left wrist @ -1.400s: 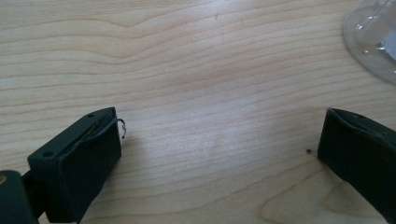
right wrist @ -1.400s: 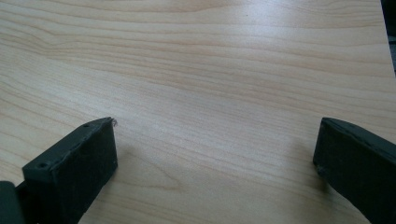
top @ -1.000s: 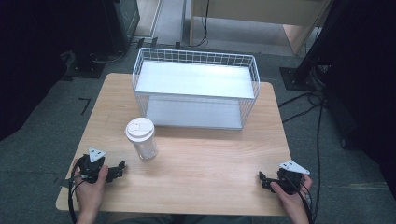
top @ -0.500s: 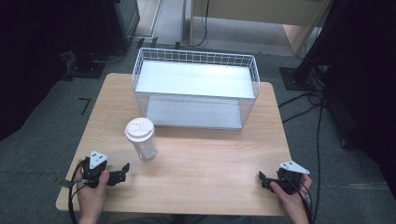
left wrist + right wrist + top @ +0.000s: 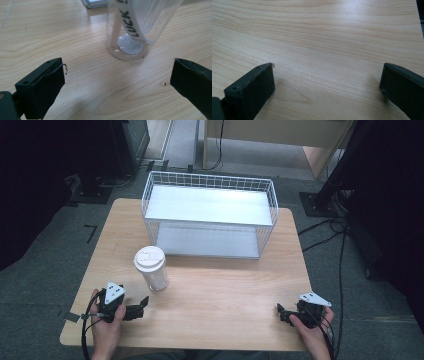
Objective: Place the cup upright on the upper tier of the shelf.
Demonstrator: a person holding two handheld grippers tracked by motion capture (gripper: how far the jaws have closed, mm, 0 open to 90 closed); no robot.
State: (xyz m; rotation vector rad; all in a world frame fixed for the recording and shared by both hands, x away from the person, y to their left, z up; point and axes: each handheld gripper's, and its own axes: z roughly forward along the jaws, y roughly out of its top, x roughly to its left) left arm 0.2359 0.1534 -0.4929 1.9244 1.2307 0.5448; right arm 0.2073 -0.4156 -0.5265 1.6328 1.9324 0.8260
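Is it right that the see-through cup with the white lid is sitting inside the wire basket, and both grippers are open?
Not quite. The cup stands on the table, in front of the wire basket, not inside it; the high view shows this. The left gripper and right gripper are indeed open.

The room around the wooden table point(image 5: 215, 290) is dim, nearly black at the far left and right, while light from overhead washes the white shelf of the wire basket point(image 5: 210, 205) into a pale glare. The high view is soft and grainy. In the left gripper view the clear cup point(image 5: 135, 27) catches bright streaks and throws a faint shadow, and in both gripper views the near black jaws are blurred, with soft shadows beneath them on the sharper wood grain.
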